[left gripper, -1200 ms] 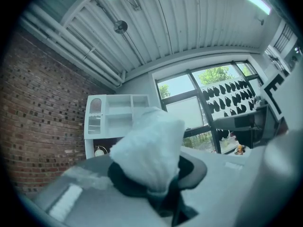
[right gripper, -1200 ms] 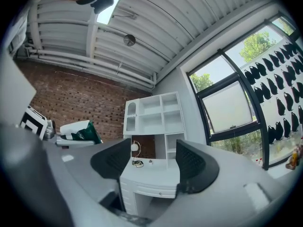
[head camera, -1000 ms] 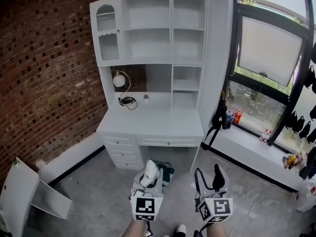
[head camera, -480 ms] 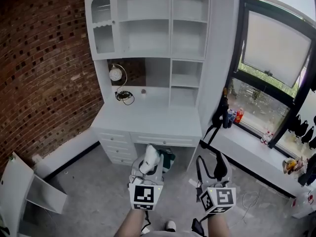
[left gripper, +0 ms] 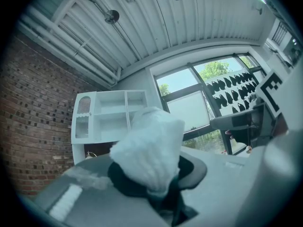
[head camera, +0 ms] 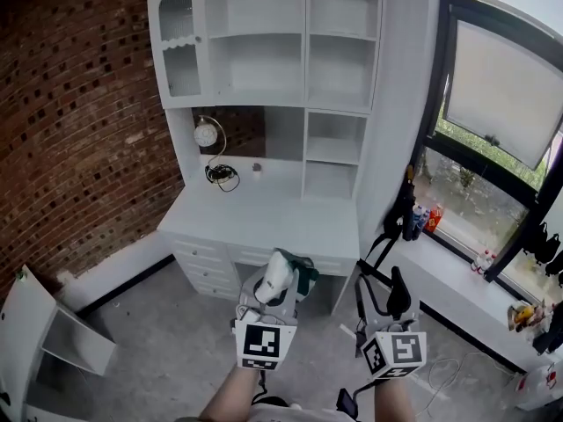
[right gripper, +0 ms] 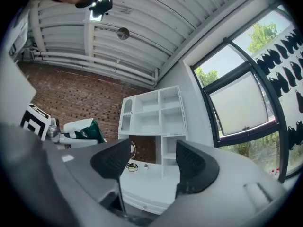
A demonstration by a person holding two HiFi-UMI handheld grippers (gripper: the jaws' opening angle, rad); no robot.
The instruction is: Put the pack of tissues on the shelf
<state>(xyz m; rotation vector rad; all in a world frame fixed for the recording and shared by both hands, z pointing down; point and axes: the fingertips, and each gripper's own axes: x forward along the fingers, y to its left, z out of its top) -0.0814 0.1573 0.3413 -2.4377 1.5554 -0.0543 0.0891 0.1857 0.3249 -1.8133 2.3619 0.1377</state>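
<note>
1. Our left gripper point(head camera: 269, 297) has its fingers pinching the pack of tissues point(head camera: 278, 272), held in the air just before the front edge of the desk surface point(head camera: 264, 225).
2. Our right gripper point(head camera: 388, 299) has its fingers spread, with nothing between them.
3. The white shelf unit point(head camera: 303, 69) rises from the surface's back edge, well apart from the pack.
4. We judge the soft pack, gripped at 1 end, could sag, slip free, or catch a shelf divider.

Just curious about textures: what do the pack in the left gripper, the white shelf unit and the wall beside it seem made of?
Pack of tissues: thin plastic film, slightly glossy, judging by its crinkled white surface. Shelf unit: probably painted wood or board, smooth white, with flat panels. Wall: bare red-brown brick, rough, with mortar joints showing.
</note>
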